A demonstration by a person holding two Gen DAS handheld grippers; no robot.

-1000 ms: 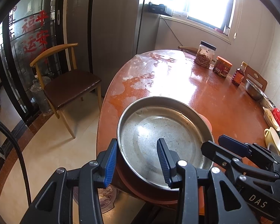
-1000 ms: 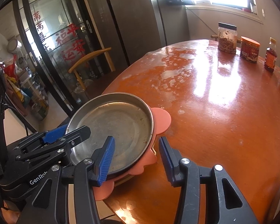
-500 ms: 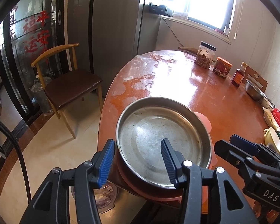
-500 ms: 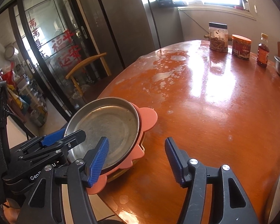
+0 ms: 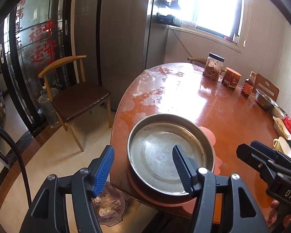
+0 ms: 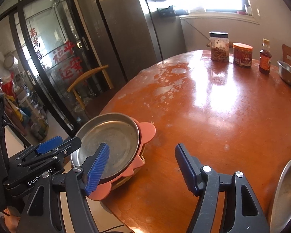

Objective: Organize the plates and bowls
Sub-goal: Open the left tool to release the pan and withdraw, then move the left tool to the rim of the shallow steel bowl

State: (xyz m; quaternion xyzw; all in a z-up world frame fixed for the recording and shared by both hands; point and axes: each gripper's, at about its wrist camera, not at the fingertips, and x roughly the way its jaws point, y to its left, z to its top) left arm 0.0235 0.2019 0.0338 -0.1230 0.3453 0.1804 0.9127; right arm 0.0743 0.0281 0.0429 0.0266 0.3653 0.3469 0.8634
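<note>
**Left wrist view: steel plate stacked on pink plate at table edge**

Round steel plate lying flat, open side up, no long axis to speak of. Resting on pink scalloped plate, mostly hidden beneath, at near edge of table.

Left gripper opening, straddling the near rim without pinching. Right gripper opening over bare tabletop, nothing between.

Second steel dish cut off at right frame edge.
</note>
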